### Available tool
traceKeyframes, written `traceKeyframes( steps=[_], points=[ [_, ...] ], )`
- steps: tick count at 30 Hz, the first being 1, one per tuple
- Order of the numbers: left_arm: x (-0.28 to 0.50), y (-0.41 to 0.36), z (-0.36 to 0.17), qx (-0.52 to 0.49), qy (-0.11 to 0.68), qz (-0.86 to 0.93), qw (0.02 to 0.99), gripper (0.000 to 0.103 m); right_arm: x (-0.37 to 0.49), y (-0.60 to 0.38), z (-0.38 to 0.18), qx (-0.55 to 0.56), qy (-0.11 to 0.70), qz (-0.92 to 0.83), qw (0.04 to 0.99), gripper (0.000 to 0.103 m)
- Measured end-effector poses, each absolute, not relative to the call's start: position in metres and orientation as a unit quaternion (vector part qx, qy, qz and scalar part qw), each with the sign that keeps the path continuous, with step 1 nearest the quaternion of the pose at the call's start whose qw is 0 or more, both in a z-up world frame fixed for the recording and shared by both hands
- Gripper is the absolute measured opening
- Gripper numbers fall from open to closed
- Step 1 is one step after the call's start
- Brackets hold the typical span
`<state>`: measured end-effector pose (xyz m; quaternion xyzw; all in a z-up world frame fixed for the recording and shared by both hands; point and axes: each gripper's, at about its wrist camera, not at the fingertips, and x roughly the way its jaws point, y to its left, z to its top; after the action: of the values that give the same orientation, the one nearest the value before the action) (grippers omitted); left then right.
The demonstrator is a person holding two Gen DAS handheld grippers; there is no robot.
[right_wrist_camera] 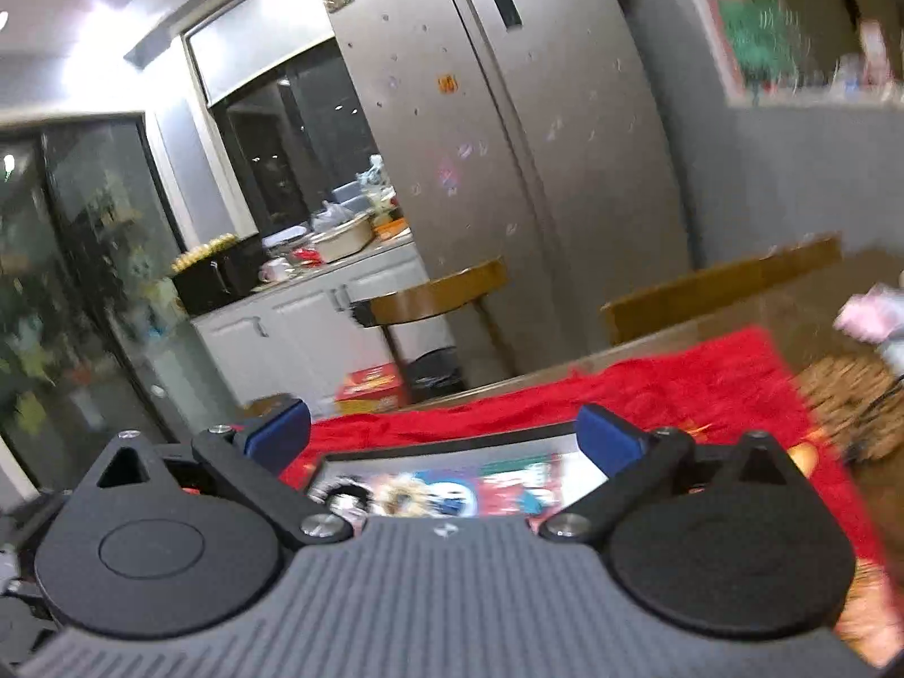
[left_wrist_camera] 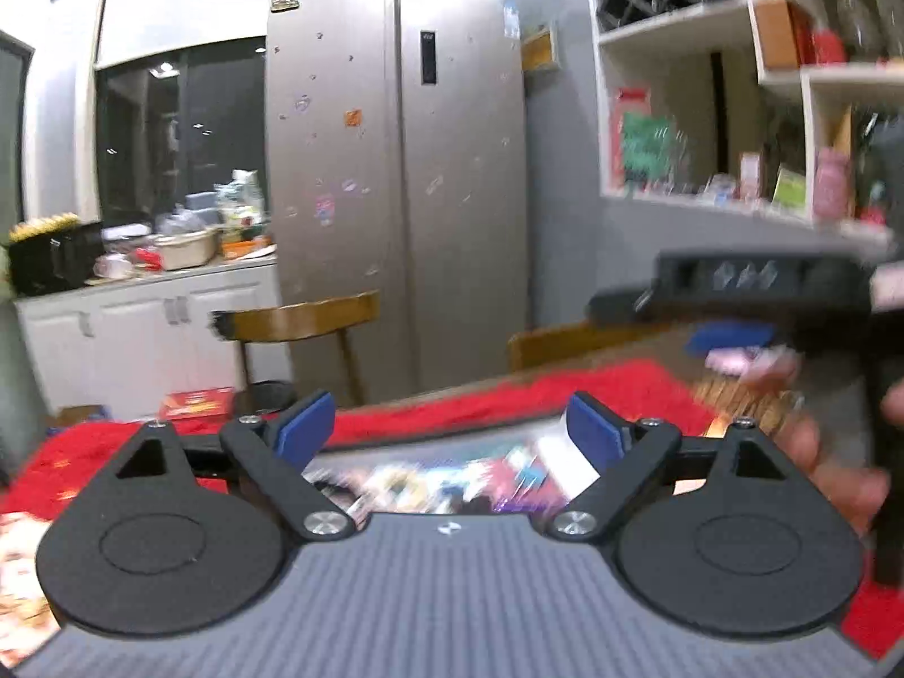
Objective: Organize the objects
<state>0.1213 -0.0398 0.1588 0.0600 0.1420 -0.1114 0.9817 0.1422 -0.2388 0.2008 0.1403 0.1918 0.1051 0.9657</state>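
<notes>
A silver refrigerator (right_wrist_camera: 508, 141) and wooden chair (right_wrist_camera: 440, 294) stand beyond the red cloth (right_wrist_camera: 678, 384); both the left gripper (left_wrist_camera: 449, 432) and right gripper (right_wrist_camera: 446, 435) are released above a blurred colourful framed picture (right_wrist_camera: 452, 480).

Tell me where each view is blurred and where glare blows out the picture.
Left wrist view: right edge smeared, so the shelf items and the right hand-held gripper streak; the fridge is fairly sharp; the printed sheet is smudged. Right wrist view: glare whites out the upper left ceiling; the glass door and basket are blurred.
</notes>
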Motion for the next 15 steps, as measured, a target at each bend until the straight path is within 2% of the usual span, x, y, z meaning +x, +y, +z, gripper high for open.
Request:
traceKeyframes(
  steps=[4, 8, 15],
  points=[
    [0.078, -0.036, 0.142, 0.094, 0.145, -0.074, 0.982, 0.094, 0.098, -0.229, 0.192, 0.081, 0.152, 0.076, 0.982, 0.103],
    [0.038, -0.025, 0.125, 0.056, 0.139, -0.05, 0.987, 0.095, 0.059, -0.219, 0.17, 0.049, 0.138, 0.106, 0.984, 0.103],
    [-0.004, -0.023, 0.076, 0.04, 0.164, -0.061, 0.984, 0.097, 0.019, -0.203, 0.123, 0.052, 0.23, 0.098, 0.967, 0.103]
  ],
)
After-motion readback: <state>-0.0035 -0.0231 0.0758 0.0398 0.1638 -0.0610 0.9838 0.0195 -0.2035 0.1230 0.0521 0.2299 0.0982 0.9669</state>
